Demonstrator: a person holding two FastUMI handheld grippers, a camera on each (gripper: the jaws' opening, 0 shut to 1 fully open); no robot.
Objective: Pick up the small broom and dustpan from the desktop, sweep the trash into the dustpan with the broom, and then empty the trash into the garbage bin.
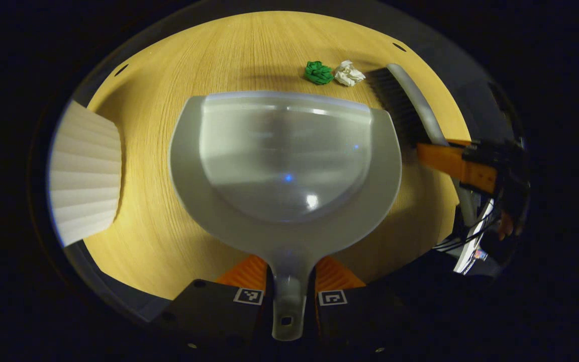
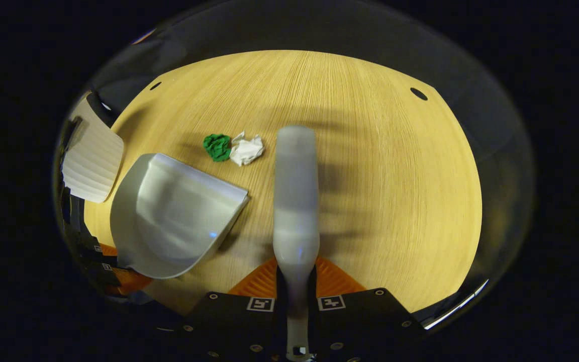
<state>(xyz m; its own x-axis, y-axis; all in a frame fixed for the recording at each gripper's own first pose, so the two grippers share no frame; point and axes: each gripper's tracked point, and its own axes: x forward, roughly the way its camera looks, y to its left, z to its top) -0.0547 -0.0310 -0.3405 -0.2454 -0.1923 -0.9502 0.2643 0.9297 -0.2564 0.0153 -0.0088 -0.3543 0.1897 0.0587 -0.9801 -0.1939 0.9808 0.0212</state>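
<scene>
While level over table (image 2: pixel 370 151) — left fingers (image 1: pixel 249 274) pinching dustpan (image 1: pixel 285 166) | right fingers (image 2: pixel 259 281) pinching broom (image 2: pixel 295 201)

Bare wooden desktop (image 2: pixel 395 166) to my right lies open; the white ribbed garbage bin (image 2: pixel 91 161) blocks the left edge.

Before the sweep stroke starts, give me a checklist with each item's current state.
1. Left tool shut on the dustpan handle: ok.
2. Right tool shut on the broom handle: ok.
3. Green paper wad and white paper wad side by side on the desktop, beyond the dustpan's open lip: ok.
4. Bristles beside the white wad, on the far side from the green one: ok.
5. Dustpan lip flat on the desktop: cannot tell.
6. Garbage bin next to the dustpan: ok.
</scene>
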